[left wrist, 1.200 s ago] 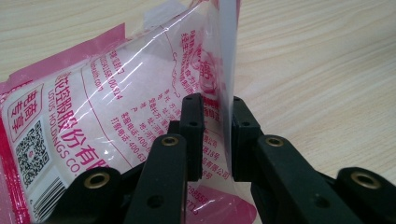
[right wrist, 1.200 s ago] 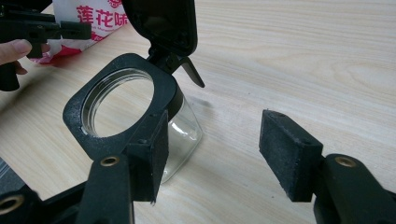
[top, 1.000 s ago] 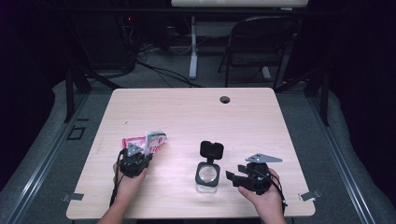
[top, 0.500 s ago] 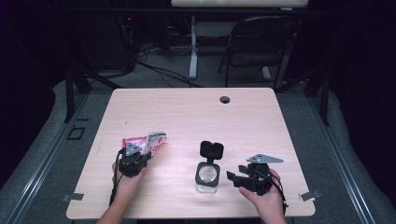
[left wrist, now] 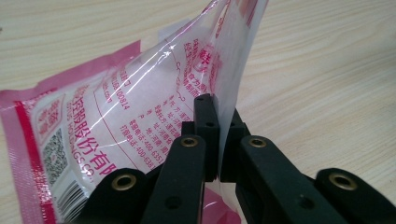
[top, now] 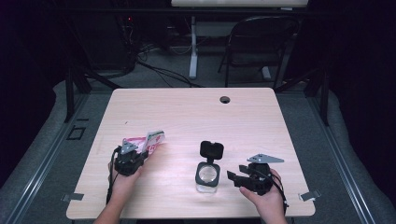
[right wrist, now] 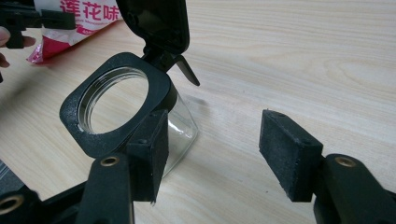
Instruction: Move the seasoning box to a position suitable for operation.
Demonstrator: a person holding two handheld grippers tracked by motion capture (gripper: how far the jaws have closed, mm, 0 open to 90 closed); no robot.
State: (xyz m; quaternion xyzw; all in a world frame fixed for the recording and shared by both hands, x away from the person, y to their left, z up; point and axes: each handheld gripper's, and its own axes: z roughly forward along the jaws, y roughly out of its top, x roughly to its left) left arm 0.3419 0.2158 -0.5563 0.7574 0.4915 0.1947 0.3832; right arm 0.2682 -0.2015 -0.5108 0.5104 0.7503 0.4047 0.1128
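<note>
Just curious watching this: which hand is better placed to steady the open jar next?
Probably the right. Its tool stands open beside the jar, whose lid is flipped up. The left tool is already clamped on the pink packet.

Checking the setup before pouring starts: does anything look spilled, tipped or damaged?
Nothing stands out. The glass jar stands upright on the table with its black flip lid open, and nothing is spilled around it. The pink packet is pinched in the left gripper; no tear shows.
</note>
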